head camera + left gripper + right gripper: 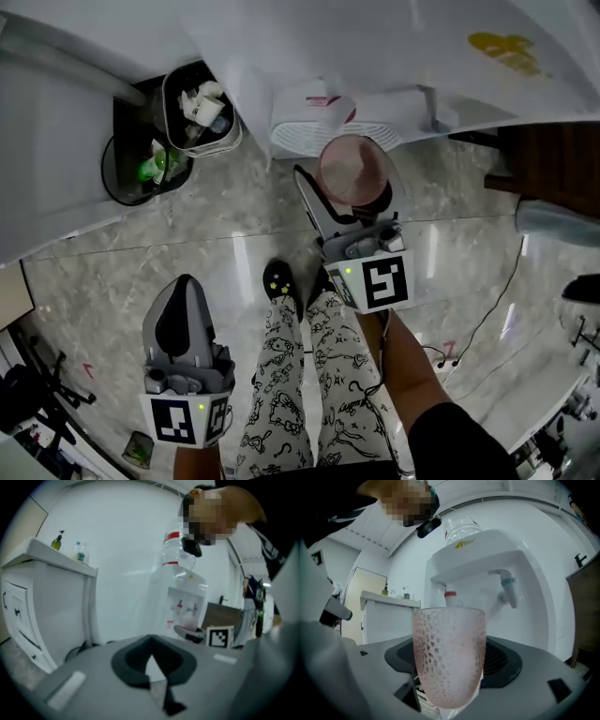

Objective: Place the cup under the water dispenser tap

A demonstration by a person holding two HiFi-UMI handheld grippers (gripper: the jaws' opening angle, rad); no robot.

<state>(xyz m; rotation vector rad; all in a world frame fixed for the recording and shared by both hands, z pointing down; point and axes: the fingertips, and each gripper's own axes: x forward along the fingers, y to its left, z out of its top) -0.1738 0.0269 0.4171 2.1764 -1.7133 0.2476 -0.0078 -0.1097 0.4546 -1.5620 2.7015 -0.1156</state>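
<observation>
A pink dimpled plastic cup (352, 167) stands upright in my right gripper (354, 195), whose jaws are shut on its lower part. In the right gripper view the cup (449, 654) fills the middle. Behind it rises the white water dispenser (487, 550) with a red tap (450, 596) and a blue tap (509, 586). From above, the cup is just short of the dispenser's white drip tray (309, 133). My left gripper (181, 298) hangs low at the left over the floor, jaws together and holding nothing.
Two waste bins (200, 106) with rubbish stand left of the dispenser, beside a white cabinet (47, 141). A dark wooden table (553, 159) is at the right. A cable (487, 314) runs over the marble floor. The person's patterned trouser legs (300, 375) are between the grippers.
</observation>
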